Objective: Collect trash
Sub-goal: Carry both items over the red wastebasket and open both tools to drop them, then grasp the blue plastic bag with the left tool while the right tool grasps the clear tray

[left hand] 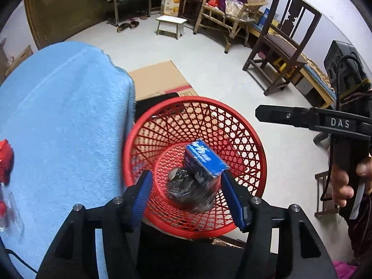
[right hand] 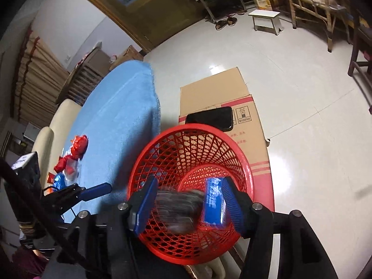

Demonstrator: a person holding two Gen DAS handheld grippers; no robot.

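Observation:
A red mesh basket [left hand: 253, 139] [right hand: 241, 162] stands on the floor beside the table. In it are a blue box [left hand: 204, 160] [right hand: 214, 202] and a dark crumpled bag [left hand: 190, 190] [right hand: 176, 209], both blurred. My left gripper [left hand: 188, 197] hangs open over the basket, with a gap between its pads and both items. My right gripper [right hand: 189, 204] is open above the same basket; the bag and box show between its fingers, lower down. Each gripper shows side-on in the other's view: the right gripper [left hand: 260, 114] and the left gripper [right hand: 103, 187], with nothing in either.
The table wears a blue towel [left hand: 65, 116] [right hand: 121, 116] bearing red wrappers [right hand: 78, 145] [left hand: 5, 160] and a clear bottle [left hand: 10, 211]. Flat cardboard [right hand: 220, 93] with a black slab [right hand: 209, 117] lies behind the basket. A wooden chair [left hand: 283, 46] and white stool [left hand: 171, 24] stand further off.

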